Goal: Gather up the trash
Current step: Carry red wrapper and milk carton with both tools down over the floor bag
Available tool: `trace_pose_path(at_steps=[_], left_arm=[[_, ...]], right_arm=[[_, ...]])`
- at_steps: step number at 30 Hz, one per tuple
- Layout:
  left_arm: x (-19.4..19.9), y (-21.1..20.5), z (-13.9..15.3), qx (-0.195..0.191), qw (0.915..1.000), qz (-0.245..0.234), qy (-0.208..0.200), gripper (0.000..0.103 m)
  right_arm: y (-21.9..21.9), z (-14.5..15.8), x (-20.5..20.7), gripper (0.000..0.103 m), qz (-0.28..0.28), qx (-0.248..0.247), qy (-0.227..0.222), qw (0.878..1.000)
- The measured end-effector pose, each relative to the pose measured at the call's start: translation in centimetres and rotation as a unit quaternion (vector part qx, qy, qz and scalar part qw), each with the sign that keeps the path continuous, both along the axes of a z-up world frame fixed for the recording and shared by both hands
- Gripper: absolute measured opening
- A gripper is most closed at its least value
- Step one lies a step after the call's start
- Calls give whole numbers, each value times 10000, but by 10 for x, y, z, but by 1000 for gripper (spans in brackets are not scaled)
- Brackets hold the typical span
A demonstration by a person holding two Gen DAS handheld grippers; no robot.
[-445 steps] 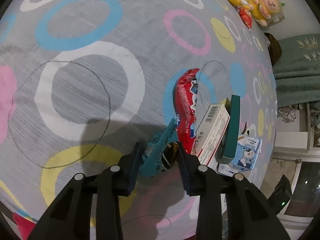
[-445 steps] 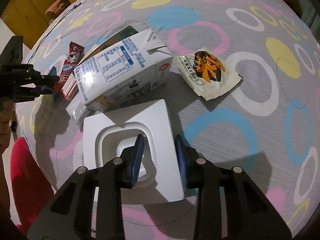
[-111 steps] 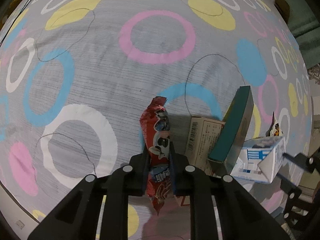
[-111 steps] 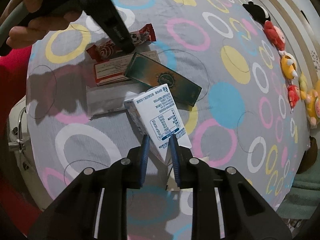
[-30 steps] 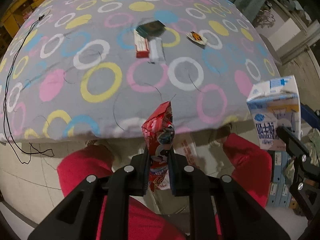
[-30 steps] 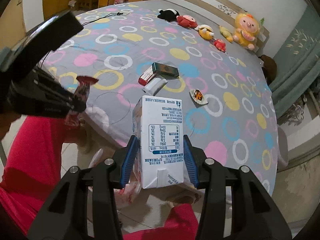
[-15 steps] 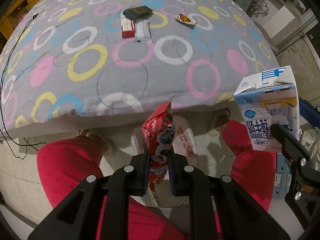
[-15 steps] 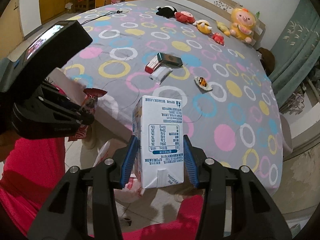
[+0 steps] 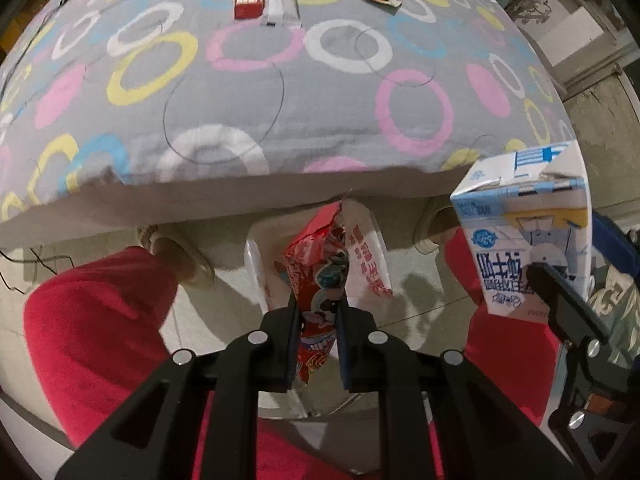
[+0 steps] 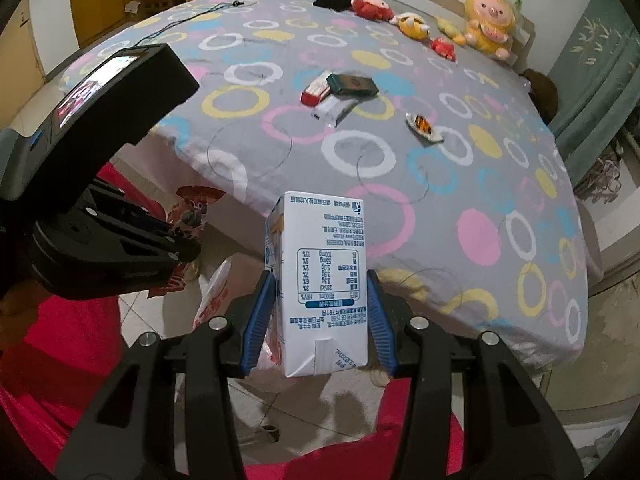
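Note:
My left gripper [image 9: 316, 312] is shut on a red snack wrapper [image 9: 320, 264] and holds it over the mouth of a white plastic bag [image 9: 360, 256] on the floor in front of the bed. My right gripper [image 10: 320, 300] is shut on a white and blue milk carton [image 10: 324, 276], held upright in the air just off the bed's edge; the carton also shows in the left wrist view [image 9: 524, 240]. The wrapper also shows in the right wrist view [image 10: 192, 216]. The bag [image 10: 212, 300] lies below and left of the carton.
On the bedspread [image 10: 400, 184] lie a red and white box [image 10: 316, 92], a dark green box [image 10: 354, 84], a white packet [image 10: 334, 110] and an orange sachet [image 10: 422, 124]. Plush toys [image 10: 488, 20] line the far edge. My red-clad legs [image 9: 96, 320] flank the bag.
Both grippers have drawn back from the bed and dropped lower. The wrapper now hangs over the bag's opening, and the carton has come closer to the bag.

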State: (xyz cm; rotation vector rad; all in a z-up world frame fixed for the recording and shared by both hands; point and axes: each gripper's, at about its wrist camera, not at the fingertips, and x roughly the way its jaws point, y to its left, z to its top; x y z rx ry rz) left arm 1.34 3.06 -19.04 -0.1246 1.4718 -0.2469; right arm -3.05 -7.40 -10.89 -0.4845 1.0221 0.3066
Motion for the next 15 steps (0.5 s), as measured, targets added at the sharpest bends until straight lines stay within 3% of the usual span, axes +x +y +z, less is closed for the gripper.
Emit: trace_pose_path(at_steps=[15], left_arm=[[-2, -6, -73, -145, 9978, 363, 543, 16]], right_arm=[[-12, -71, 6, 45, -424, 158, 503, 9977]])
